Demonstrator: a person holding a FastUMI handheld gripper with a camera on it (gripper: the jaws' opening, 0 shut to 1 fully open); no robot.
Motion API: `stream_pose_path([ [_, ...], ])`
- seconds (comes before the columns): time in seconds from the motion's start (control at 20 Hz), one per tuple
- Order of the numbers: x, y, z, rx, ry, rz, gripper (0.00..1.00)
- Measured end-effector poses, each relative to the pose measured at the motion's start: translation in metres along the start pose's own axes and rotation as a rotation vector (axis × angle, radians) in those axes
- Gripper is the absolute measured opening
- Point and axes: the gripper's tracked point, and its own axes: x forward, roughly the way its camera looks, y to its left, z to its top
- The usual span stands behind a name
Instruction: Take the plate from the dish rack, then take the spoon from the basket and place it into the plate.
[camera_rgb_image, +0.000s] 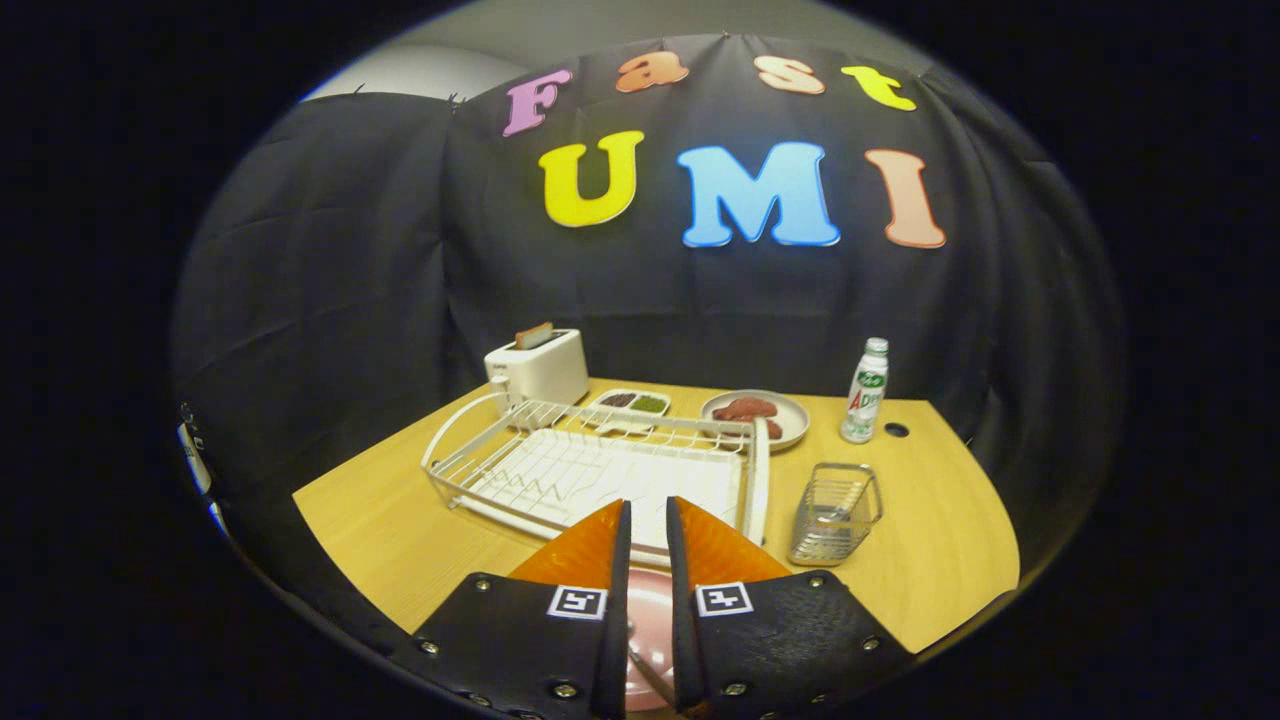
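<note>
A staged kitchen booth: black cloth wall (330, 280) behind a wooden table (400, 520) with toaster (540, 365) and dish rack (600, 465).

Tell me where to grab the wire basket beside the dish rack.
Take one side wall at the top rim, coming from above, one finger inside and one outside: the basket stands upright with its top open, apart from the dish rack. The gripper has its fingers close together over the pink plate.

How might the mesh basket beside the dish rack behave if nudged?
The mesh basket is open wire, so probably light. Standing tall and narrow on the smooth table, it may slide or tip. The gripper has its fingers nearly together over a pink plate, short of the basket.
</note>
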Motion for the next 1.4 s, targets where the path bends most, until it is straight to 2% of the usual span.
stream_pose_path([
  [0.3, -0.029, -0.054, 0.079, -0.019, -0.161, -0.151, 0.18],
  [0.45, -0.041, -0.068, 0.116, 0.003, -0.216, -0.205, 0.24],
  [0.55, -0.046, -0.073, 0.131, 0.004, -0.238, -0.223, 0.44],
  [0.6, -0.051, -0.075, 0.138, -0.004, -0.244, -0.231, 0.51],
  [0.65, -0.053, -0.075, 0.144, -0.008, -0.258, -0.234, 0.76],
  [0.7, -0.057, -0.077, 0.152, -0.008, -0.276, -0.249, 0.88],
  [0.75, -0.057, -0.078, 0.157, -0.001, -0.285, -0.246, 0.96],
  [0.85, -0.059, -0.068, 0.164, 0.033, -0.301, -0.2, 0.96],
  [1.1, -0.061, -0.072, 0.175, 0.028, -0.312, -0.178, 0.95],
  [1.4, -0.064, -0.094, 0.178, 0.033, -0.322, -0.221, 0.96],
])
